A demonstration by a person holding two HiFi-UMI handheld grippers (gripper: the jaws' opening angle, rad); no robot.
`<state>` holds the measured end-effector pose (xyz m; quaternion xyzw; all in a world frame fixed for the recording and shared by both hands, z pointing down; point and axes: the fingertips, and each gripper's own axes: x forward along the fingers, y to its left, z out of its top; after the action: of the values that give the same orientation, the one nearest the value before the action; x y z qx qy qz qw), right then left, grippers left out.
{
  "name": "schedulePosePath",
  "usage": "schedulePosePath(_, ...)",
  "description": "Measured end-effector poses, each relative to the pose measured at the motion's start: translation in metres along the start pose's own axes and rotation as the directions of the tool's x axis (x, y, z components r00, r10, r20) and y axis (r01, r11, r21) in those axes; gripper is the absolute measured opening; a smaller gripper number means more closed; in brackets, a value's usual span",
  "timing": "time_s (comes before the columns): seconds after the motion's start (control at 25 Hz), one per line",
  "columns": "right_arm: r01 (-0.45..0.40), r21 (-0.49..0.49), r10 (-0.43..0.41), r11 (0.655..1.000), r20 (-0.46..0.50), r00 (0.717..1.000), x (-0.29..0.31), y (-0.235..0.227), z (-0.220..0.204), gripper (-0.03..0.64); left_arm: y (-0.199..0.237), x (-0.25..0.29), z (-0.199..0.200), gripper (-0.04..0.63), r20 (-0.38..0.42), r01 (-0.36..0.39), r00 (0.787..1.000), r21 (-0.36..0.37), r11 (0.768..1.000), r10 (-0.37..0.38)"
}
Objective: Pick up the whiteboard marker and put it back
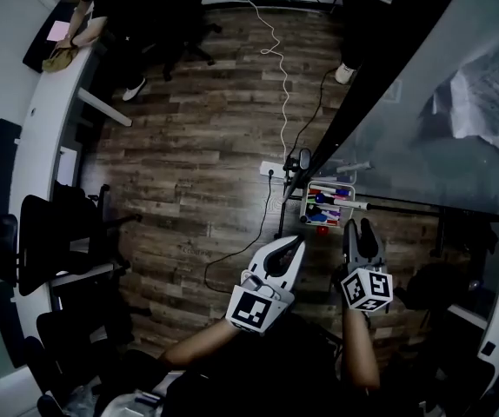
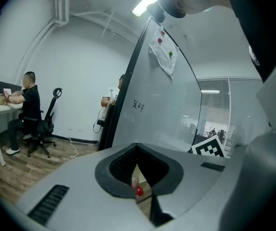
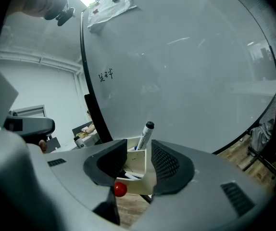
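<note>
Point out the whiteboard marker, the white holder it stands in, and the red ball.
whiteboard marker [image 3: 144, 138]: right gripper view, on its barrel below the black cap.
white holder [image 3: 137, 160]: right gripper view, on its pale near wall.
red ball [image 3: 120, 189]: right gripper view, on its middle.

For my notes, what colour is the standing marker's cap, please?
The marker's cap is black; the right gripper view shows it best.

A white tray [image 3: 137, 164] sits low in the centre of the right gripper view, with a black-capped marker [image 3: 145, 134] standing tilted in it. In the head view, the wooden floor [image 1: 197, 146] carries a white cable [image 1: 277, 59] and a power strip [image 1: 271, 169] at centre.
</note>
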<state>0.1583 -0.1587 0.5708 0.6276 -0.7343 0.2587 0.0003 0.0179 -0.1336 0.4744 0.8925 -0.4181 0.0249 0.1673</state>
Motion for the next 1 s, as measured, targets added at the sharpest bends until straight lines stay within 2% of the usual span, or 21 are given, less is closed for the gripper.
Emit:
schedulePosePath(0.72, 0.037, 0.029, -0.037, 0.999, -0.009, 0.999, 0.032, -0.014, 0.005, 0.147, 0.017, 0.008, -0.010, 0.008, -0.034, -0.004, 0.999, -0.024, 1.000, 0.003)
schedulePosePath(1.0, 0.039, 0.010, -0.039, 0.999, -0.009, 0.999, 0.036, -0.014, 0.006, 0.098, 0.019, 0.013, -0.012, 0.008, -0.039, -0.009, 0.999, -0.027, 1.000, 0.008)
